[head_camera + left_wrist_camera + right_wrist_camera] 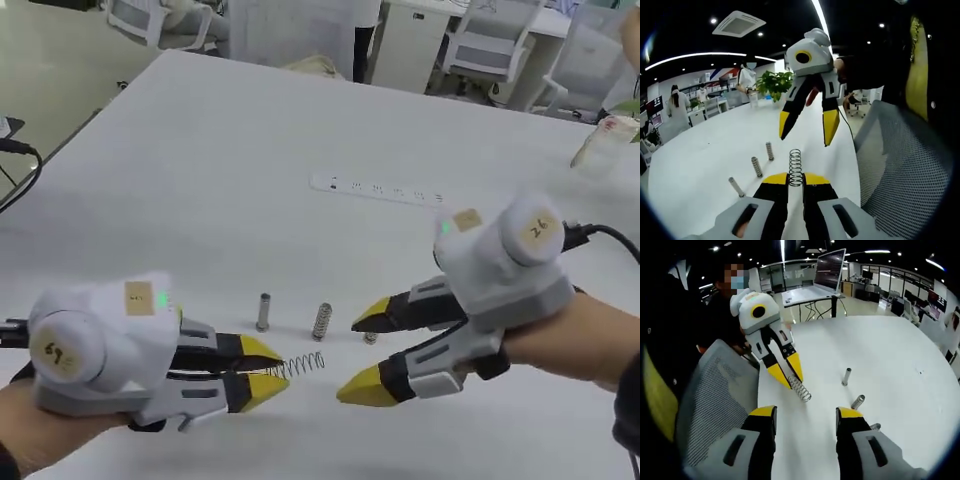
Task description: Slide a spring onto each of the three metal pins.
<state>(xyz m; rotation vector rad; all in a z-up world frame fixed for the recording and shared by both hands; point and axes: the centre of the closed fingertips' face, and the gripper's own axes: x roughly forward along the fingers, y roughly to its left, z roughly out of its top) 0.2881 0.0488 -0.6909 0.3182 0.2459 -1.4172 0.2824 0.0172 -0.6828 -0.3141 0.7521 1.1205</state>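
Note:
My left gripper (268, 372) is at the lower left, shut on one end of a loose spring (300, 365) that lies level and points right. In its own view the spring (796, 167) stands up from the closed tips (796, 179). Three pins stand in a row on the white table (300, 150): a bare pin (264, 311), a pin wearing a spring (322, 321), and a third (370, 338) partly behind my right gripper. The right gripper (365, 350) hovers open just right of the loose spring, holding nothing. Its view shows the spring (800, 388) and bare pin (846, 376).
A white power strip (385, 190) lies across the table beyond the pins. Office chairs (480, 50) stand past the far edge. A mesh chair back (895, 165) is close behind the grippers. People stand at desks in the background.

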